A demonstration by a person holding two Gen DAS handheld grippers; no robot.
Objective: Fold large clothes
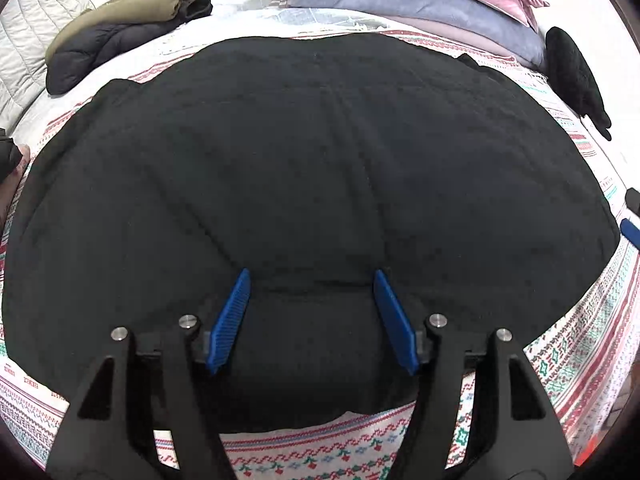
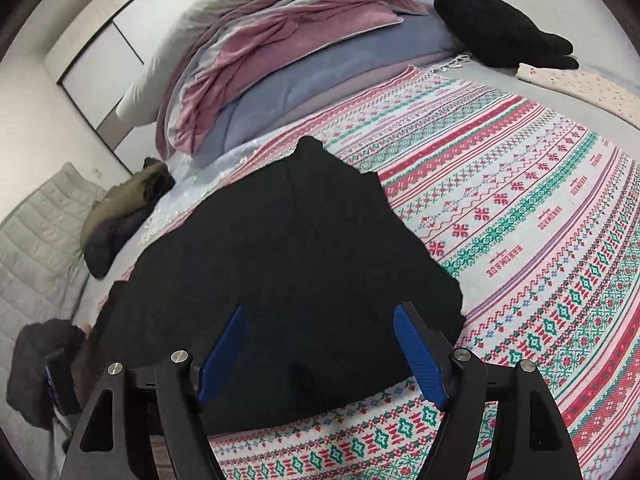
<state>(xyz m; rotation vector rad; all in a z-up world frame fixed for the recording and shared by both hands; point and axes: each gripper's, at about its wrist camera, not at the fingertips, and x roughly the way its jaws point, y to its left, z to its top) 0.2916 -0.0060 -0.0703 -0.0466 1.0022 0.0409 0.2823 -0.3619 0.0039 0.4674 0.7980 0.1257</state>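
A large black garment (image 1: pixel 312 184) lies spread flat on the patterned bedspread (image 1: pixel 580 352) and fills most of the left wrist view. It also shows in the right wrist view (image 2: pixel 296 264). My left gripper (image 1: pixel 312 276) is open, with its blue fingers just above the garment's near part. My right gripper (image 2: pixel 320 312) is open and empty over the garment's near right edge. The tip of the right gripper (image 1: pixel 632 232) shows at the right edge of the left wrist view.
Stacked pink, blue and grey bedding (image 2: pixel 288 52) lies at the bed's head. An olive and dark jacket pile (image 1: pixel 120 36) sits at the far left. Another black garment (image 2: pixel 492 28) and a pale floral cloth (image 2: pixel 580 84) lie at the far right. A quilted grey cover (image 2: pixel 36 248) lies at the left.
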